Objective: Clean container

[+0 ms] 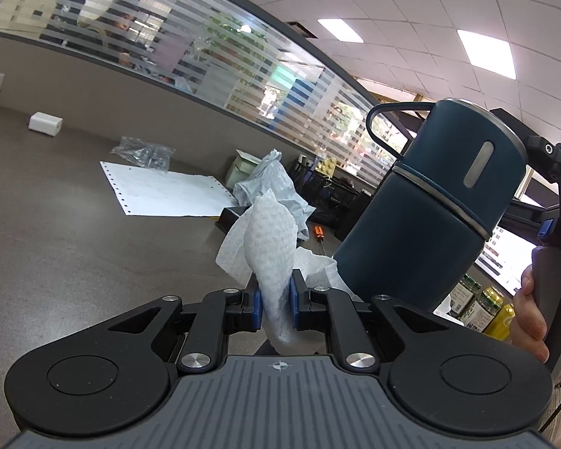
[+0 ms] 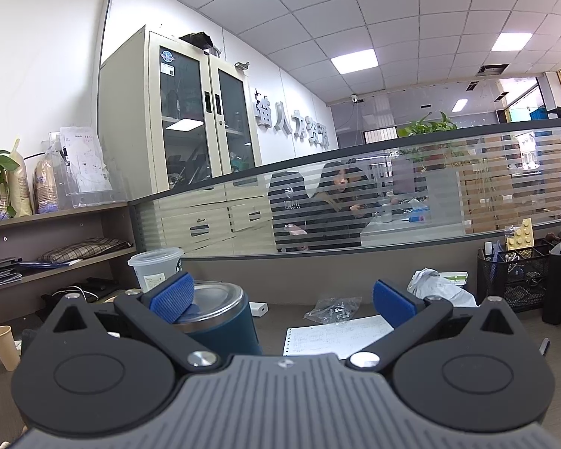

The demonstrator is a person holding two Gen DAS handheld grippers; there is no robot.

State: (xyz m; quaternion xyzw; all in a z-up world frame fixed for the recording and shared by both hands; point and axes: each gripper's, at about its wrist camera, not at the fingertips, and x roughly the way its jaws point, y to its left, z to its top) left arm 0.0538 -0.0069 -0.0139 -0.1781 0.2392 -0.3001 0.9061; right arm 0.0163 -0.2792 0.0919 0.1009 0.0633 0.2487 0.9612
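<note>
My left gripper is clamped on a wad of paper towel, which touches the base of the dark blue flask tilted just right of it. My right gripper stands apart. Judging by this, wiping is underway; the flask's upper body and lid remain.

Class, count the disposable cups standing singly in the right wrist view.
2. A clear lidded plastic cup stands behind the blue flask; a paper cup stands at the far left edge. The right gripper may hide others.
</note>
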